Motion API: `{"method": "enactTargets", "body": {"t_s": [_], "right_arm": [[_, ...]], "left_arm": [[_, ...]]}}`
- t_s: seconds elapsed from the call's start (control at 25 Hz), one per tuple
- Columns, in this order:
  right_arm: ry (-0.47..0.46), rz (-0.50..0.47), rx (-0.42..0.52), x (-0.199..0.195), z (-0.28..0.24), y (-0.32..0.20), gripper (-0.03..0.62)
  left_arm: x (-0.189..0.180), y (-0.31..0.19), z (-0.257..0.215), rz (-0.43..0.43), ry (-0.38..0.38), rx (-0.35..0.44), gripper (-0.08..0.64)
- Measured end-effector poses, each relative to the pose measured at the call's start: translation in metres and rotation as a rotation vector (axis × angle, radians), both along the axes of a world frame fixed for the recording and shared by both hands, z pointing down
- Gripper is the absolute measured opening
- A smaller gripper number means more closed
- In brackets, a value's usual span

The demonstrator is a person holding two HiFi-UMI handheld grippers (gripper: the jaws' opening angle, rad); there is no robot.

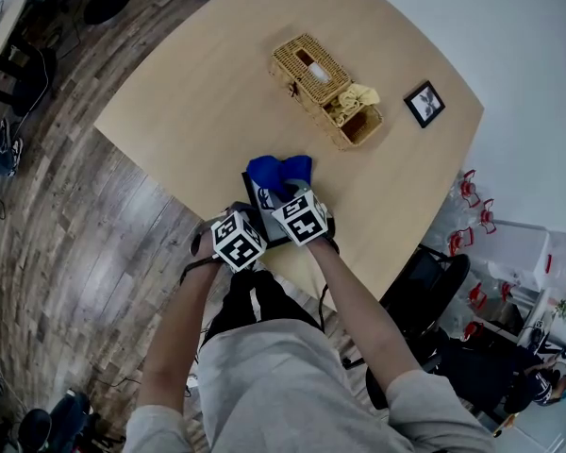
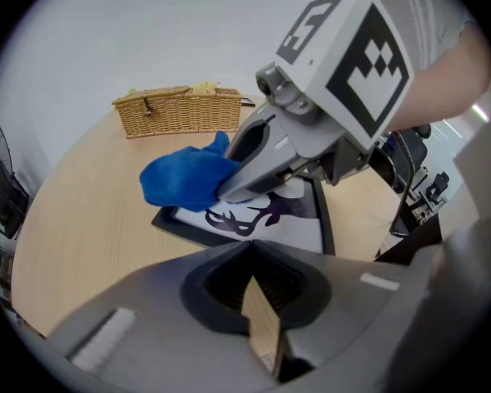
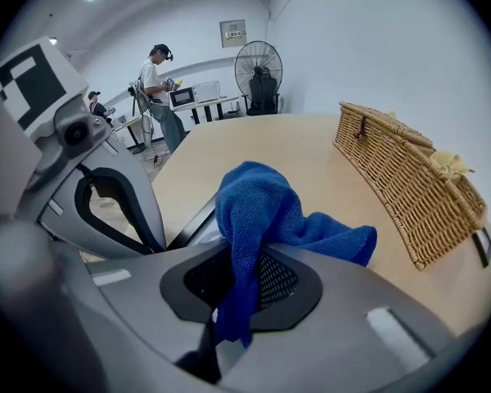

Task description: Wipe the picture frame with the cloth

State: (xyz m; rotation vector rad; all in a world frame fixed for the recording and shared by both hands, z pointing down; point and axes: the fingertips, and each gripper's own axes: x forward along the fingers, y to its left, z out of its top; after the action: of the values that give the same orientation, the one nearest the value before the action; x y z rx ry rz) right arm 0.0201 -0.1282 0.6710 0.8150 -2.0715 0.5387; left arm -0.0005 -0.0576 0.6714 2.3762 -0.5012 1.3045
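Note:
A black picture frame (image 1: 261, 200) with a dark antler print (image 2: 266, 216) lies flat on the wooden table (image 1: 198, 92) near its front edge. A blue cloth (image 1: 278, 172) (image 3: 262, 211) is bunched on the frame's far end. My right gripper (image 3: 233, 273) is shut on a fold of the cloth, and its jaws rest low over the glass in the left gripper view (image 2: 229, 188). My left gripper (image 2: 254, 283) sits at the frame's near end with its jaws together and nothing between them. The frame's near edge is hidden behind it.
A wicker basket (image 1: 321, 81) (image 3: 401, 187) with a yellow cloth (image 1: 356, 96) stands further back. A small black picture frame (image 1: 424, 103) stands at the right. A black chair (image 1: 424, 281) is beyond the table's right edge. A person (image 3: 158, 97) and a fan (image 3: 259, 68) are far off.

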Motion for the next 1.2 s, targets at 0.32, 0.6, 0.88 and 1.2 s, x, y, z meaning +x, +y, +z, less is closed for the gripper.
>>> {"method": "enactTargets", "body": {"t_s": [0.32,0.6,0.88,1.2], "right_arm": [[-0.019,0.024,-0.015,-0.005,0.002,-0.01,0.049],[0.002,0.009,-0.009,-0.009,-0.002,-0.018,0.049],[0.005,-0.007,-0.003,-0.011,-0.001,-0.016,0.049],[-0.024,-0.036,-0.016,-0.028,-0.002,-0.013,0.049]], "left_arm": [[0.0,0.0,0.0,-0.003,0.011,-0.001,0.052],[0.0,0.0,-0.001,-0.007,0.015,-0.003,0.052],[0.0,0.0,-0.001,-0.012,0.025,-0.007,0.052],[0.0,0.0,-0.002,-0.017,0.032,-0.015,0.054]]}}
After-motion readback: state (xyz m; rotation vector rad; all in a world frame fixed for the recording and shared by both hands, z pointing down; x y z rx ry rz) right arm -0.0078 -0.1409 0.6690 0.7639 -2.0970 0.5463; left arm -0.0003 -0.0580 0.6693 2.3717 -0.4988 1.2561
